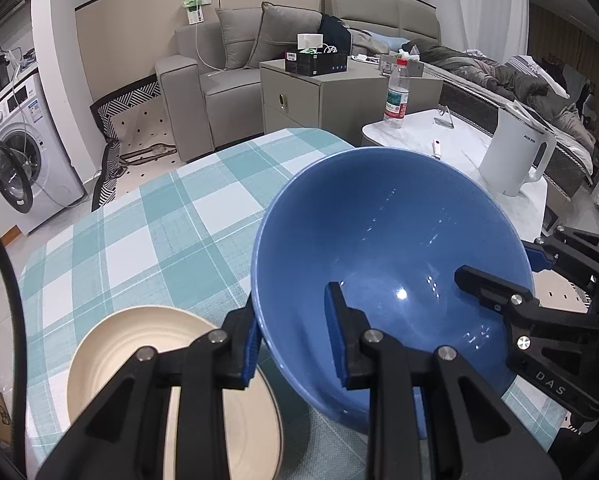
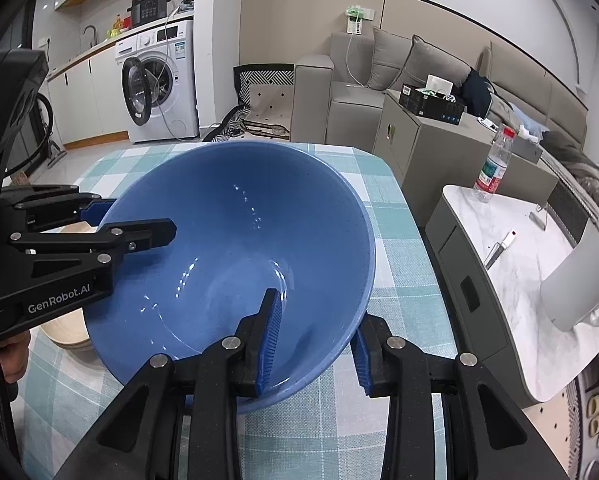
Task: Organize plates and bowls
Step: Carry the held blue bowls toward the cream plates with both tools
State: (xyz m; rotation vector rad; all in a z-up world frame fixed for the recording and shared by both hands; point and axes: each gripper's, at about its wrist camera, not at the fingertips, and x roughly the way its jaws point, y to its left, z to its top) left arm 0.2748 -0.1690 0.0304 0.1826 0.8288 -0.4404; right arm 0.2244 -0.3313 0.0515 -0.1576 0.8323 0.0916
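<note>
- While both tools grip the blue bowl (image 1: 387,264) by opposite sides of its rim, the bowl hangs tilted over the checked bench (image 1: 171,216), its mouth turned toward the two cameras.
- Left tool (image 1: 295,332): clenched on the bowl's wall, one blue pad inside and one outside.
- Right tool (image 2: 315,340): straddles the opposite wall the same way, one finger inside, one outside; the inner pad lies on the wall, while the outer one shows a slight gap from this angle, so I judge it a lighter hold.
- Just below and left of the left tool's fingers lies a cream plate (image 1: 111,344) on the bench, seen past the bowl's edge from the right wrist too.
- The coming move turns on that relation: the plate sits on the left tool's side, lower than the bowl, so the bowl would probably have to travel that way and level out before being set down.
- Neither hand is clearly nearer the bowl; the left is nearer the plate.
</note>
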